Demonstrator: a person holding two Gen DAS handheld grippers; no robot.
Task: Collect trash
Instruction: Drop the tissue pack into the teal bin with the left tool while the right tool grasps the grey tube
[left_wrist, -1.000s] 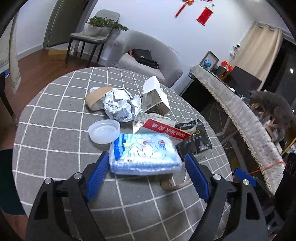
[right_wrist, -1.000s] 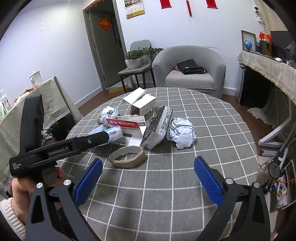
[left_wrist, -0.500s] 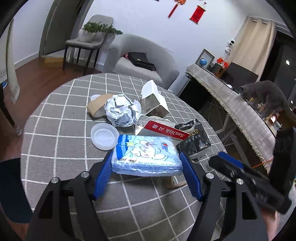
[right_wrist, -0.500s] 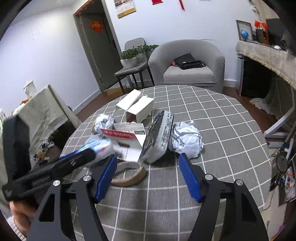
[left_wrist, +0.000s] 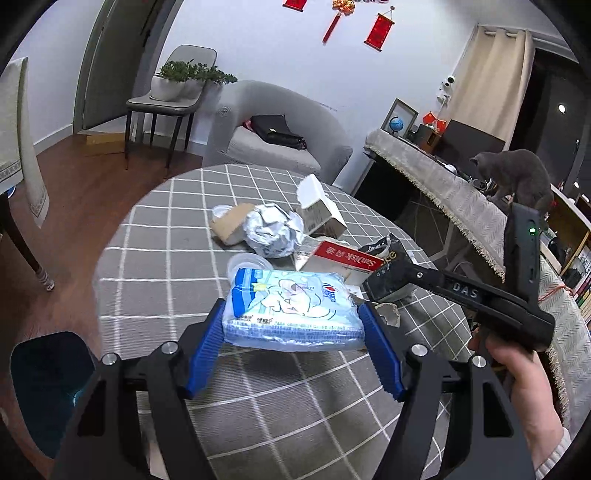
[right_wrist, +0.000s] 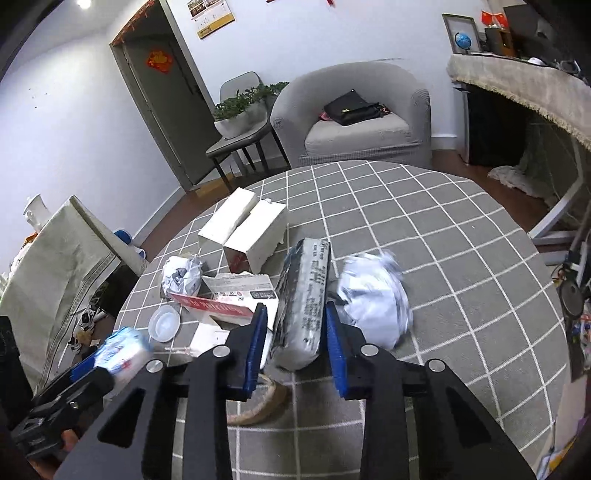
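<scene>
Left gripper (left_wrist: 293, 334): jaws clamped on tissue pack (left_wrist: 291, 314), apparently raised over table's (left_wrist: 147, 258) near edge. Right gripper (right_wrist: 295, 339): jaws closing around grey packet (right_wrist: 304, 306) mid-table, contact unclear. Step: gathering. Next: squeeze, lift clear.

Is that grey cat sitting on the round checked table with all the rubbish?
No, the grey cat stands on the fringed cloth-covered sideboard off to the right, apart from the round grey checked table.
</scene>
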